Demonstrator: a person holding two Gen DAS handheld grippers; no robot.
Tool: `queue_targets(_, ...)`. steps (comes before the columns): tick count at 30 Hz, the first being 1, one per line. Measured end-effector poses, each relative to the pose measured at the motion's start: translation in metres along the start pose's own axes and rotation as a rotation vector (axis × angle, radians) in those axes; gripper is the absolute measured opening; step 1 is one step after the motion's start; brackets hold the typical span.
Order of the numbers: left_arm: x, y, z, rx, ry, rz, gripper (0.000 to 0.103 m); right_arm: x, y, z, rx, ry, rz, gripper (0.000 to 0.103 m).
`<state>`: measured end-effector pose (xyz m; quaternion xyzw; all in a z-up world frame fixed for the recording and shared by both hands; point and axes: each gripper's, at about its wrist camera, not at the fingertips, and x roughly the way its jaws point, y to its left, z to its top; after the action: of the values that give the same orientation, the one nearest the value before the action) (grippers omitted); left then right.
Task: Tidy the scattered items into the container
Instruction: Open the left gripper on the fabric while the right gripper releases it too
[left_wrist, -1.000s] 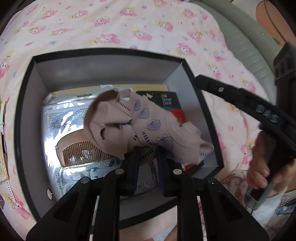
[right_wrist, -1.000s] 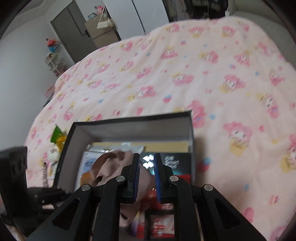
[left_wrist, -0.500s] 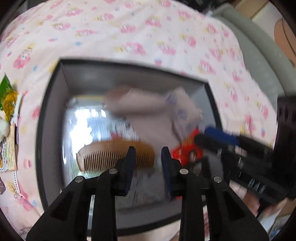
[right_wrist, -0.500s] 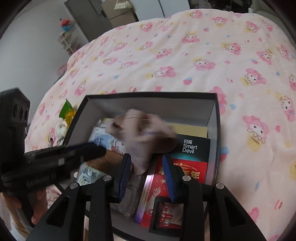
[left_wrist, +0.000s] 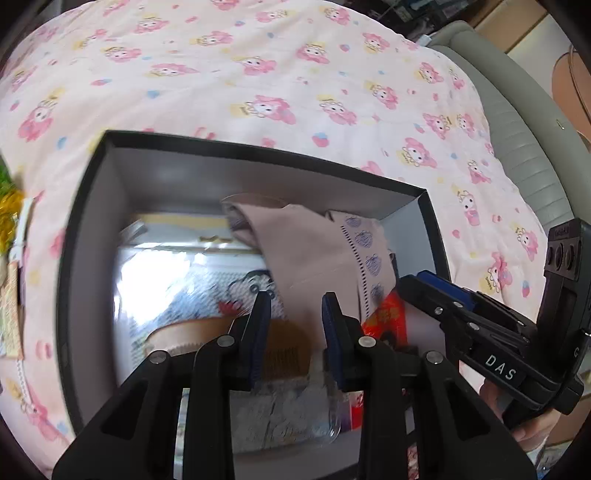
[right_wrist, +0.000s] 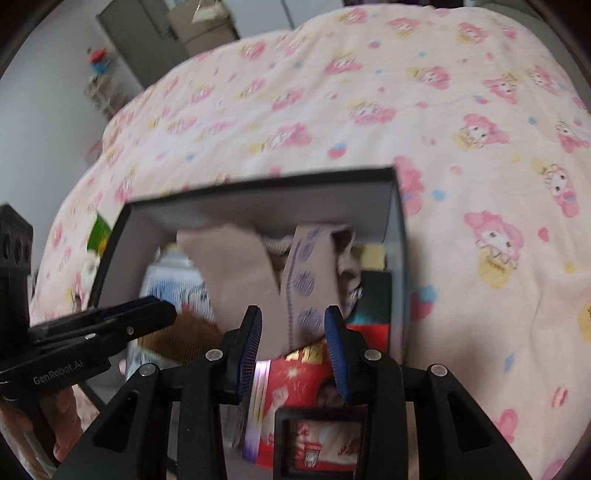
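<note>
A black box (left_wrist: 85, 206) with grey inner walls sits on the bed; it also shows in the right wrist view (right_wrist: 397, 229). A beige cloth with purple prints (left_wrist: 317, 251) lies loose inside it, over the other contents, and shows in the right wrist view (right_wrist: 266, 280). A wooden comb (left_wrist: 192, 332) lies on a shiny packet (left_wrist: 177, 280) in the box. My left gripper (left_wrist: 294, 325) is open and empty above the box's near side. My right gripper (right_wrist: 293, 336) is open and empty just short of the cloth.
A pink cartoon-print bedspread (left_wrist: 258, 74) surrounds the box. Red packaging (right_wrist: 303, 373) and a black carton (right_wrist: 373, 295) lie in the box's right part. A green and yellow snack packet (right_wrist: 99, 232) lies on the bed left of the box. A grey padded bed edge (left_wrist: 524, 147) runs at right.
My left gripper let go of the beige cloth, which dropped into the box. Both grippers opened wider and drew back a little toward the near side.
</note>
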<state>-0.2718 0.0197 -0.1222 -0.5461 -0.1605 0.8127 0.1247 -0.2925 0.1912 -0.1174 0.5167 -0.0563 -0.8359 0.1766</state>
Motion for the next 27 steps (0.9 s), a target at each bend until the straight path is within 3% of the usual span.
queue_targets(2, 0.010, 0.002, 0.002, -0.003, 0.037, -0.009, 0.028, 0.007, 0.000, 0.002, 0.004, 0.017, 0.016, 0.031)
queue_targets(4, 0.027, 0.002, 0.008, -0.018, 0.082, 0.029, 0.028, 0.018, 0.001, 0.002, 0.004, 0.058, 0.029, 0.033)
queue_targets(7, 0.035, 0.007, 0.016, -0.034, 0.083, 0.083, 0.028, 0.020, 0.008, 0.001, -0.039, 0.059, -0.020, 0.033)
queue_targets(11, 0.024, 0.008, 0.023, -0.042, 0.038, -0.003, 0.028, 0.021, 0.008, 0.000, -0.045, 0.049, -0.020, 0.033)
queue_targets(14, 0.030, 0.003, 0.024, -0.027, 0.064, -0.050, 0.028, 0.023, 0.018, -0.001, -0.081, 0.069, 0.053, 0.033)
queue_targets(16, 0.036, 0.006, 0.025, -0.024, 0.085, -0.023, 0.028, 0.030, 0.023, -0.003, -0.098, 0.105, 0.089, 0.033)
queue_targets(18, 0.046, 0.014, 0.030, -0.067, 0.103, 0.078, 0.028, 0.041, 0.023, -0.005, -0.096, 0.147, 0.080, 0.033)
queue_targets(22, 0.032, 0.024, 0.035, -0.123, 0.026, 0.141, 0.027, 0.056, 0.015, -0.005, -0.066, 0.179, 0.013, 0.031)
queue_targets(27, 0.035, 0.010, 0.035, -0.045, 0.046, 0.033, 0.028, 0.046, 0.018, 0.003, -0.066, 0.086, -0.023, 0.031)
